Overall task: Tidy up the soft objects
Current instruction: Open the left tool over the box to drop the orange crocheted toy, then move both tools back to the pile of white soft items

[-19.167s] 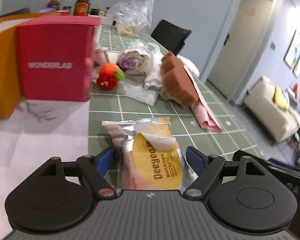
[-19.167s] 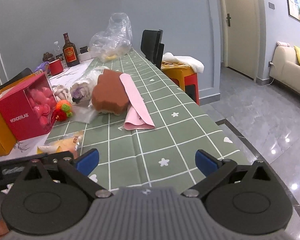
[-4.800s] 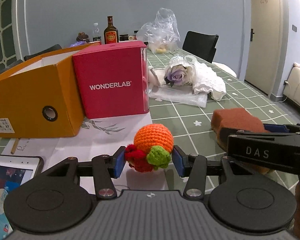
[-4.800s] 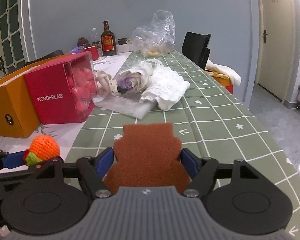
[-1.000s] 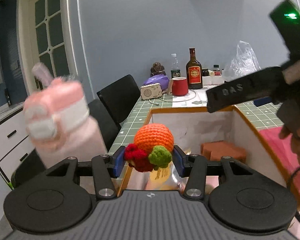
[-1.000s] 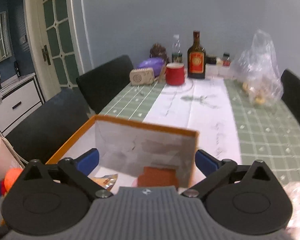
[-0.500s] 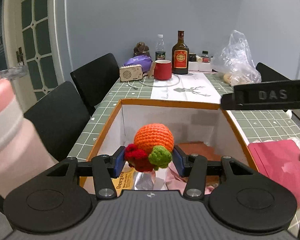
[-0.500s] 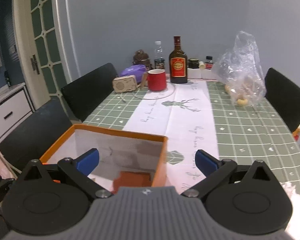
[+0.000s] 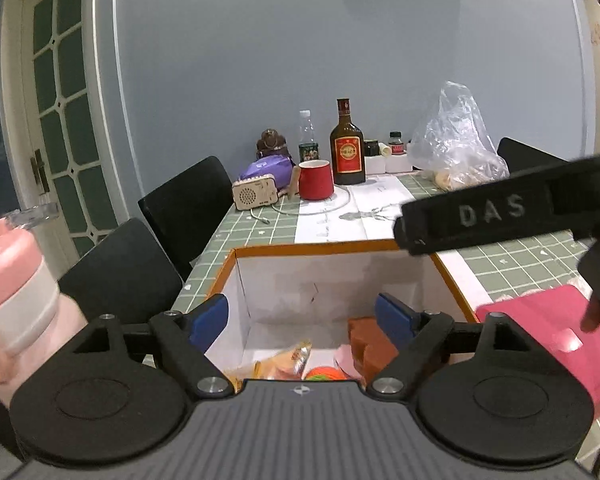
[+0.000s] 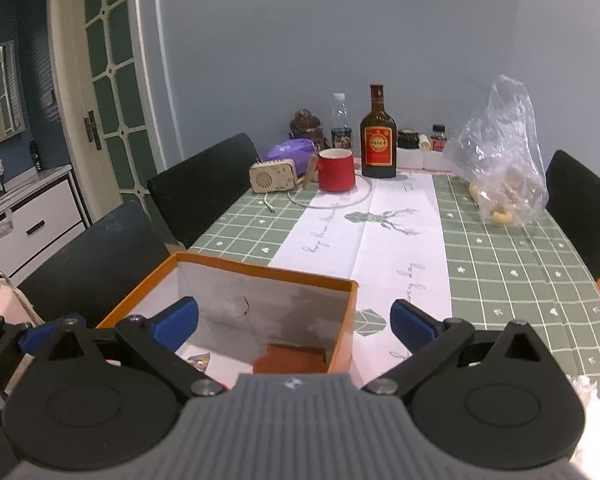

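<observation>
- Left claw: half a second ago it clamped the crocheted orange toy; jaws have just been opening, nothing between them now.
- Toy lies on the orange box floor beside the brown sponge; its long axis cannot be told.
- Right claw agape, empty, above the box's right rim.

crochet ball mostly hidden behind claw body; pink bottle blurred
</observation>
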Available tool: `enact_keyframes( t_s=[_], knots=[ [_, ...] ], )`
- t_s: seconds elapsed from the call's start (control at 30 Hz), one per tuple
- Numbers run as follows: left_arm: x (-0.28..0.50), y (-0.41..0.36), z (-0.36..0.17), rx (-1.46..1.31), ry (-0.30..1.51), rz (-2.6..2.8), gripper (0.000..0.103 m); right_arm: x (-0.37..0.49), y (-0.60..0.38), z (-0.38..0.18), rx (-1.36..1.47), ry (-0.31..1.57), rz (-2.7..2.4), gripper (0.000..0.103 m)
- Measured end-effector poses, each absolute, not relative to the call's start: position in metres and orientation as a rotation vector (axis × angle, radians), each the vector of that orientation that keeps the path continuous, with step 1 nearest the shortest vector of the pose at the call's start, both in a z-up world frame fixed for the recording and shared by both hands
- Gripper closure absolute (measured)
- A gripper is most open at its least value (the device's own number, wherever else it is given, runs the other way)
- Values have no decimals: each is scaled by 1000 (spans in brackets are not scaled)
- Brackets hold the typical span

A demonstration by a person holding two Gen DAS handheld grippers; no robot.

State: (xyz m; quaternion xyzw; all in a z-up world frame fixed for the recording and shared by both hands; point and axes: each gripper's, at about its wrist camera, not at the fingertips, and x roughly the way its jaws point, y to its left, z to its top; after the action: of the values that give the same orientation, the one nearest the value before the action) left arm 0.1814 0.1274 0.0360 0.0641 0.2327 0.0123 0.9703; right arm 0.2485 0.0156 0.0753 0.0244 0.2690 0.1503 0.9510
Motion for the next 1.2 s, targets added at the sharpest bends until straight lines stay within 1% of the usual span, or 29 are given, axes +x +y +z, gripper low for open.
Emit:
enact_keyframes(
  t_s=[0.17,0.5,0.67,0.83,0.97,1.2],
  knots=[
    [157,133,44,105,463,20,5,234,17,86,8,499,292,3],
    [105,149,66,23,409,-6,5,192,17,107,13,394,456,3],
    [89,147,71,-4,390,-25,5,174,7,108,0,398,454,3],
    [82,133,78,-22,406,-58,5,157,-12,99,-102,393,354,3],
    [74,113,84,0,400,-76,5,148,-43,89,-81,407,337,3],
    [60,63,98,106,361,-109,5,138,-104,80,27,373,314,3]
  ],
)
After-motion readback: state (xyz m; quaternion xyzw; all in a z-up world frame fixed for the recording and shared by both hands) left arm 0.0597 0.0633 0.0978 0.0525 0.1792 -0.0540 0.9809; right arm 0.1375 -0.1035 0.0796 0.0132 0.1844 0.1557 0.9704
